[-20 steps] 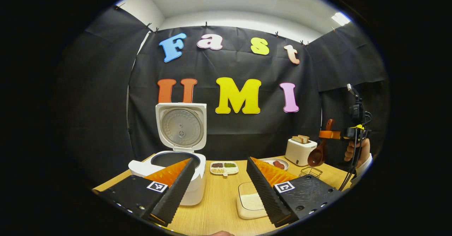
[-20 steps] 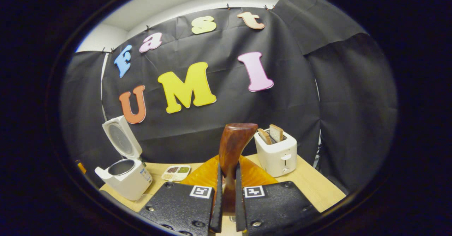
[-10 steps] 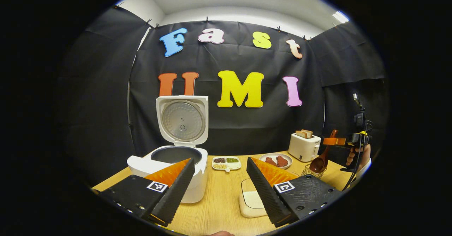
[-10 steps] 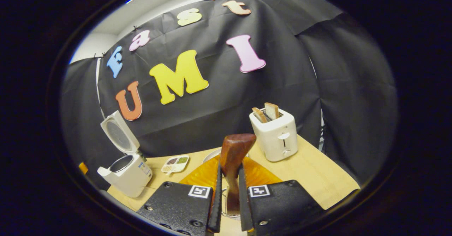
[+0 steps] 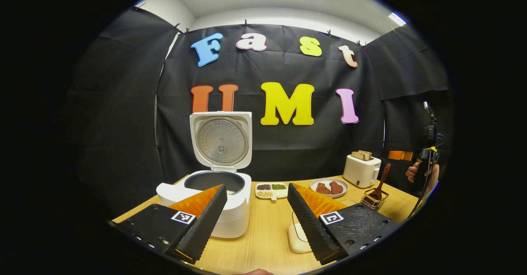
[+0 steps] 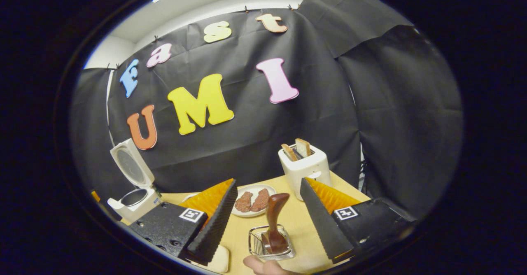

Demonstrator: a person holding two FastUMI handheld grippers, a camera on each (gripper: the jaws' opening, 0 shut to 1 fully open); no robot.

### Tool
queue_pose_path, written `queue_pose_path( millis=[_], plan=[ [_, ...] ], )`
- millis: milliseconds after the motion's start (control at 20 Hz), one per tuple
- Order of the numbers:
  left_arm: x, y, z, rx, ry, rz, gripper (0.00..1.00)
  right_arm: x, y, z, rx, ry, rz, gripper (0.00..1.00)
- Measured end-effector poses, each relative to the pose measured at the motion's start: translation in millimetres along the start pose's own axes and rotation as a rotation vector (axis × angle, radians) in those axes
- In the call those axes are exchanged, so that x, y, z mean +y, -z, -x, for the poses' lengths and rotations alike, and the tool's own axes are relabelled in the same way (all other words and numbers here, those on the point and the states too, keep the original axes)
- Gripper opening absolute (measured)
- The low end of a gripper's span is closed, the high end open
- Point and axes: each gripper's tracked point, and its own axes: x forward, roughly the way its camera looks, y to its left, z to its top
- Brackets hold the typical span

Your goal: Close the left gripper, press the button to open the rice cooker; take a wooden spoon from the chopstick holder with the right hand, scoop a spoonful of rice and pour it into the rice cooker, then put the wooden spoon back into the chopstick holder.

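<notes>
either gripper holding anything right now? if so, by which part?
Nothing held. Right gripper is open, fingers clear of the brown wooden spoon standing bowl-down in the wire chopstick holder. Left gripper is open, empty.

My fingers are black, orange-backed; beside them, a dark brown spoon in a wire holder; white cooker.

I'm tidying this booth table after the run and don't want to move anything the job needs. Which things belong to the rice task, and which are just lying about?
Belong to the job:
rice cooker, lid up
wooden spoon, standing in the chopstick holder
dish of rice
right gripper, open

Just lying about:
toaster with bread
plate of meat
divided dish of grains
</notes>
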Motion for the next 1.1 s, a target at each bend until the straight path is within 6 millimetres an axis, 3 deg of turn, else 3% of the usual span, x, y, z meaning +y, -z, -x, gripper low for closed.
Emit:
queue_pose_path(
  millis=[200, 450, 500, 550, 600, 650, 700, 750, 800, 850, 900, 1000, 1050, 1100],
  plan=[
    [20, -21, -12, -0.036, -0.020, -0.018, 0.94, 9, -17, 25, -0.047, -0.022, 0.014, 1.00],
    [39, -65, -26, -0.078, -0.018, -0.050, 0.94, 20, -31, 53, -0.099, -0.054, 0.097, 1.00],
    [41, -74, -30, -0.085, -0.012, -0.054, 0.94, 22, -33, 57, -0.108, -0.058, 0.124, 0.93],
    [44, -84, -33, -0.099, -0.005, -0.060, 0.94, 22, -34, 60, -0.115, -0.059, 0.148, 0.92],
    [44, -93, -37, -0.111, 0.007, -0.066, 0.94, 23, -37, 64, -0.128, -0.058, 0.161, 1.00],
    [42, -103, -43, -0.118, 0.027, -0.067, 0.94, 25, -41, 67, -0.137, -0.063, 0.170, 1.00],
    [41, -111, -49, -0.119, 0.049, -0.060, 0.94, 29, -43, 70, -0.144, -0.073, 0.175, 0.93],
    [42, -119, -54, -0.117, 0.058, -0.050, 0.93, 32, -45, 73, -0.151, -0.085, 0.181, 1.00],
    [46, -127, -60, -0.112, 0.060, -0.045, 0.94, 34, -47, 75, -0.157, -0.095, 0.185, 0.93],
    [51, -134, -69, -0.108, 0.052, -0.046, 0.95, 35, -51, 77, -0.169, -0.099, 0.187, 1.00],
    [59, -142, -76, -0.108, 0.037, -0.052, 0.95, 37, -54, 79, -0.179, -0.103, 0.190, 0.93],
    [64, -163, -90, -0.124, 0.033, -0.058, 0.95, 39, -54, 80, -0.194, -0.107, 0.203, 0.93],
    [62, -173, -98, -0.140, 0.053, -0.060, 0.95, 38, -55, 81, -0.203, -0.106, 0.214, 1.00],
    [61, -184, -109, -0.161, 0.079, -0.063, 0.95, 37, -57, 82, -0.216, -0.103, 0.223, 1.00]
  ],
)
